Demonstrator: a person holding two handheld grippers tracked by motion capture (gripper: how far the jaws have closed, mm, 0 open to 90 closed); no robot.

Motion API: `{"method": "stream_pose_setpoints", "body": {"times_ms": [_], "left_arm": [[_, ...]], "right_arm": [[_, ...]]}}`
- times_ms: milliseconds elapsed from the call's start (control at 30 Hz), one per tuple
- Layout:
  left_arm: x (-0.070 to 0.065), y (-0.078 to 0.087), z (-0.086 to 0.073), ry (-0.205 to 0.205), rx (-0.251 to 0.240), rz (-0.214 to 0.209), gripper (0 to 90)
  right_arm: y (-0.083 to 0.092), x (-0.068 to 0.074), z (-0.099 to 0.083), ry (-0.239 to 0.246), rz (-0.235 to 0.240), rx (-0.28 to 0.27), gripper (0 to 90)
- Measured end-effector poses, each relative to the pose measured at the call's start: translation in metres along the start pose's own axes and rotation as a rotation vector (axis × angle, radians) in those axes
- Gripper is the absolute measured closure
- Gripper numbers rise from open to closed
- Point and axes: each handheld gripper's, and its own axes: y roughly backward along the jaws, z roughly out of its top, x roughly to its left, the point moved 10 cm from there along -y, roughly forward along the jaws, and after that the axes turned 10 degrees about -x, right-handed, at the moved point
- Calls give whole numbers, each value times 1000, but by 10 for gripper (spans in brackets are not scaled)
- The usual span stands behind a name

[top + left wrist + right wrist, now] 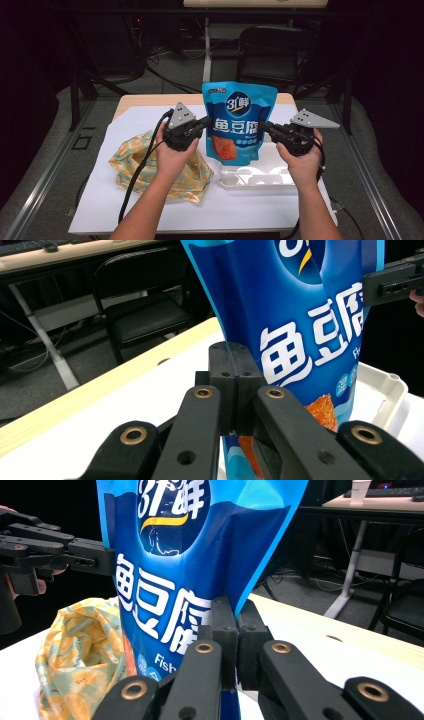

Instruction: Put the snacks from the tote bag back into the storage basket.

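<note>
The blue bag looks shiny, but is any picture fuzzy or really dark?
High view: the blue bag and white table cover are brightly lit and a bit soft, while the room behind is nearly black. Left gripper view: the bag's letters look sharp, the near jaws slightly blurry. Right gripper view: a pale sheen on the bag, yellow cloth clear, background dim.
</note>
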Motion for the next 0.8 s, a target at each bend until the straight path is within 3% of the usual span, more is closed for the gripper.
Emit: {"method": "stream_pose_setpoints", "body": {"times_ms": [300,467,600,800], "left_arm": [[-5,-16,0,7,-4,-13,900],[-8,-27,0,2,-3,-16,900],[-9,-39,-4,10,4,-17,900],[-12,-58,-13,19,21,-25,900]], "right_arm": [[3,-16,-2,-22,-38,-14,887],[6,-25,-3,-7,-65,-9,886],[6,-33,-7,13,-100,0,885],[6,-50,-17,-2,-142,14,880]]}}
